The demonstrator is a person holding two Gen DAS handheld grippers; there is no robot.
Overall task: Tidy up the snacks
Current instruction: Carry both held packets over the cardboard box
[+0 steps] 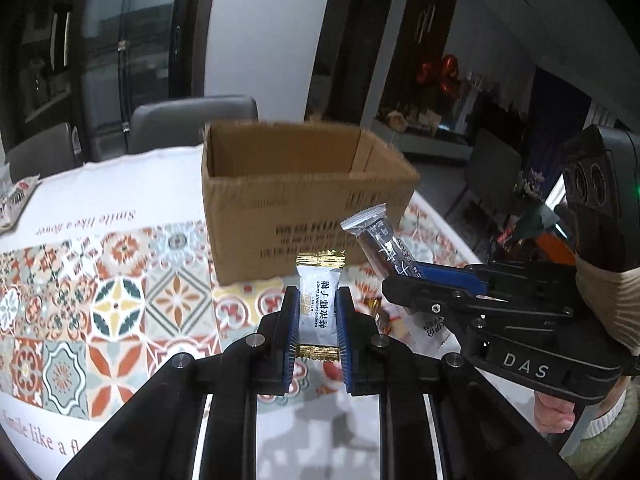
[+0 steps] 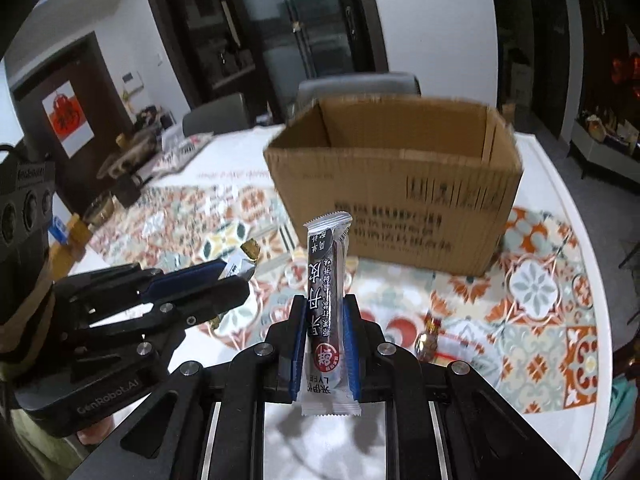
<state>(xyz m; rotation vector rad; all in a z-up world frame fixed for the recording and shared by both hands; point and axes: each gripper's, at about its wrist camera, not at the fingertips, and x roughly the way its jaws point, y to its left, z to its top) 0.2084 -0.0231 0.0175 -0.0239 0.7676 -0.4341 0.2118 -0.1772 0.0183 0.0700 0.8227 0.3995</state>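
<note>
My left gripper is shut on a white coconut candy with gold ends, held upright above the table. My right gripper is shut on a long dark snack bar in a silver wrapper. The right gripper and its bar show at the right of the left wrist view; the left gripper and its candy show at the left of the right wrist view. An open cardboard box stands just beyond both grippers, also seen in the right wrist view.
The table has a patterned tile cloth. Loose snacks lie on it below the grippers and at the far left edge. Grey chairs stand behind the table. Cluttered items sit at the table's far left.
</note>
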